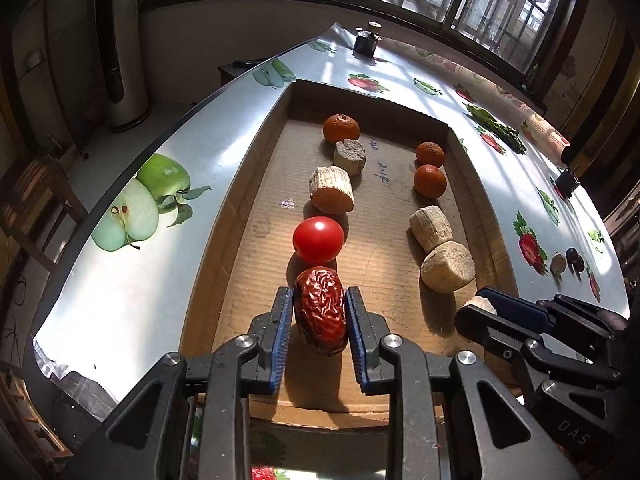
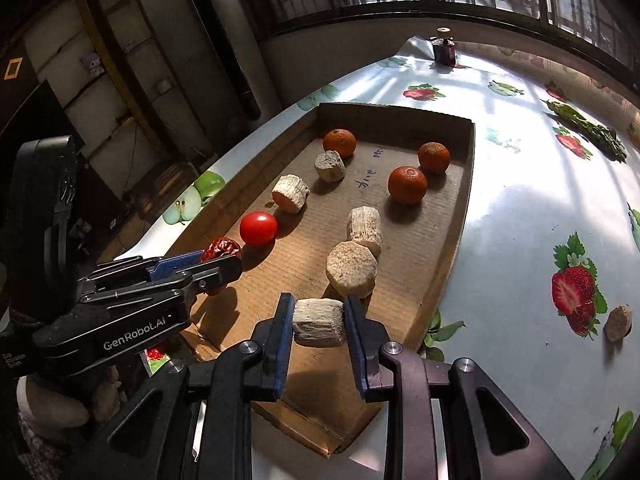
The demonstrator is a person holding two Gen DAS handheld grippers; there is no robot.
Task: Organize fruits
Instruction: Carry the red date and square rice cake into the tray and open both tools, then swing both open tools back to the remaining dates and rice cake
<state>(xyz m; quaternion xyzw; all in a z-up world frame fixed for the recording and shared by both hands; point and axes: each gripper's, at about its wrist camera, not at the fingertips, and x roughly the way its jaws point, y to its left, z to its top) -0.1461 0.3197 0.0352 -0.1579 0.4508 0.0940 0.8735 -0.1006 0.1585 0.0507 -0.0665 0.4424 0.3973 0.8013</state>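
Your left hand-held gripper is clamped on a wrinkled red date, both blue pads pressed against its sides, over the near end of the cardboard tray. Your right hand-held gripper is clamped on a pale cut stub, gripped across its length, over the tray's near right part. The tray lies on the tabletop, which is covered with a fruit-print cloth. Left row in the tray, near to far: a tomato just beyond the date, a stub with an orange cut face, a grey stub, then an orange touching that grey stub. Right row, near to far: two pale stubs touching each other, then two oranges close together. Whether the date touches the tray floor cannot be told. One more stub lies on the cloth outside the tray, to the right, beside a printed strawberry. From the left wrist view, two small dark round items sit just beside that stub; what they are cannot be told.
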